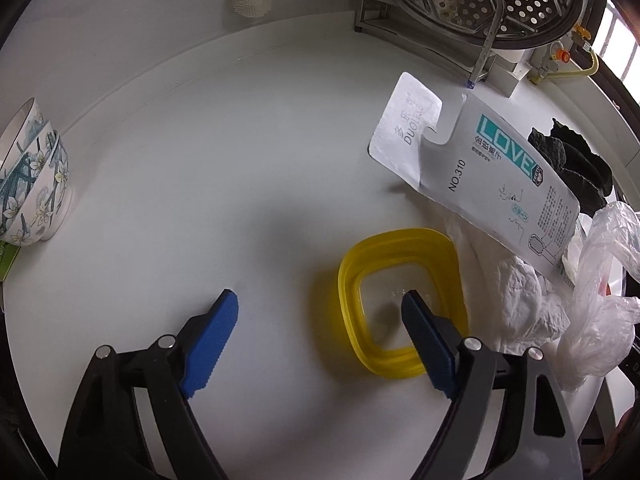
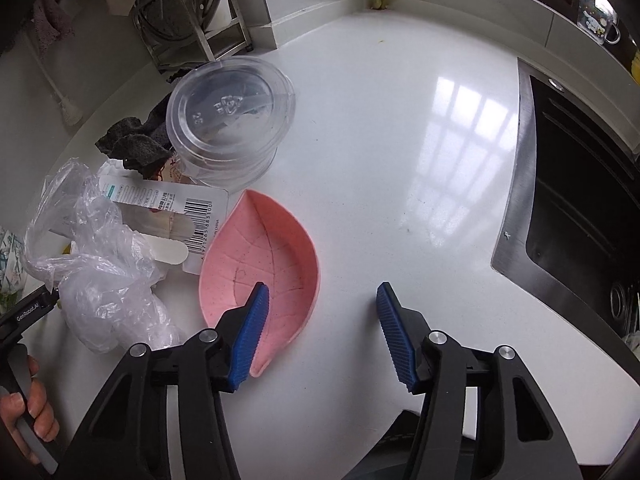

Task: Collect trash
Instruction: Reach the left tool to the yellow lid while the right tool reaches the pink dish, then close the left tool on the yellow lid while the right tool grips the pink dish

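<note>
A pile of trash lies on the white counter (image 1: 180, 160): a white printed packaging card (image 1: 480, 168) (image 2: 160, 200), a crumpled clear plastic bag (image 1: 600, 300) (image 2: 100, 272) and a wadded white tissue (image 1: 520, 300). My left gripper (image 1: 320, 304) is open. Its right fingertip (image 1: 416, 312) hangs inside a small yellow tub (image 1: 400, 236), and its left one is over bare counter. My right gripper (image 2: 323, 300) is open too. Its left fingertip (image 2: 256, 308) is over a pink leaf-shaped dish (image 2: 272, 248), whose right rim lies between the jaws. I see neither pad pressing on anything.
Stacked clear round containers (image 2: 232, 120) and a dark cloth (image 2: 132, 144) sit behind the trash. Floral bowls (image 1: 32, 184) stand at the left edge, a metal steamer rack (image 1: 460, 0) at the back. A dark sink (image 2: 580, 200) opens on the right. A hand (image 2: 36, 412) holds the other gripper's handle.
</note>
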The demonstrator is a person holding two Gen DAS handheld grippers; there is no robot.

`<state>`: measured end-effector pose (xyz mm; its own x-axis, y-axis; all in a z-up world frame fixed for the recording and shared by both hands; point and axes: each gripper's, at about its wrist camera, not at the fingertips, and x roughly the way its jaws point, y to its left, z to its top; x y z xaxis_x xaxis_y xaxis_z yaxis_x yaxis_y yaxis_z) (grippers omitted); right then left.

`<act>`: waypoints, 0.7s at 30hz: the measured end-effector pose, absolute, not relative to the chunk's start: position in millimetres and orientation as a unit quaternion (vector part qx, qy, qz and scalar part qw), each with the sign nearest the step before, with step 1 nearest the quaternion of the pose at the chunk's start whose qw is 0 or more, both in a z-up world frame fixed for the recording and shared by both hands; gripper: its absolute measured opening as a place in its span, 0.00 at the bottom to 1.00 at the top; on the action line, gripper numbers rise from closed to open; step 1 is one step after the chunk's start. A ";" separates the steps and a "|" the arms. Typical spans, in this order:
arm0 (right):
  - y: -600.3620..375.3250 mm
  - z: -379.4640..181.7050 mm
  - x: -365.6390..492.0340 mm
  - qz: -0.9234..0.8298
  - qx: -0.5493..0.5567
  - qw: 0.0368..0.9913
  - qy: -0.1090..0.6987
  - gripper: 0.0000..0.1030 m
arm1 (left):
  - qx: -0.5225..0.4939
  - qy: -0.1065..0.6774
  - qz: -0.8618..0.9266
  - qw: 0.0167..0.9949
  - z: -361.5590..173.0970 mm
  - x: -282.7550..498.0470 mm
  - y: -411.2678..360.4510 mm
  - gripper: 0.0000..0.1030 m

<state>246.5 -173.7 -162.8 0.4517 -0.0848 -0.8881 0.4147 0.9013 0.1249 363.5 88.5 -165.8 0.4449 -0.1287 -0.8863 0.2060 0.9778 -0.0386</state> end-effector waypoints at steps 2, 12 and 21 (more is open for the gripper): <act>-170.0 -162.7 248.8 -0.147 0.159 0.837 0.502 0.43 | 0.040 0.513 -0.104 0.851 -164.2 361.3 85.0 0.66; -176.8 -160.1 248.1 -0.133 0.186 0.838 0.494 0.05 | 0.021 0.521 -0.124 0.844 -157.2 360.8 84.5 0.09; -179.7 -145.9 232.2 -0.127 0.203 0.847 0.474 0.04 | 0.011 0.518 -0.113 0.848 -140.8 350.0 104.2 0.03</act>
<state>232.2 -179.7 -145.9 0.5186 -0.0240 -0.8547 0.4082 0.8853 0.2229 350.0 104.2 -140.8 0.4378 -0.1812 -0.8806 0.2036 0.9740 -0.0992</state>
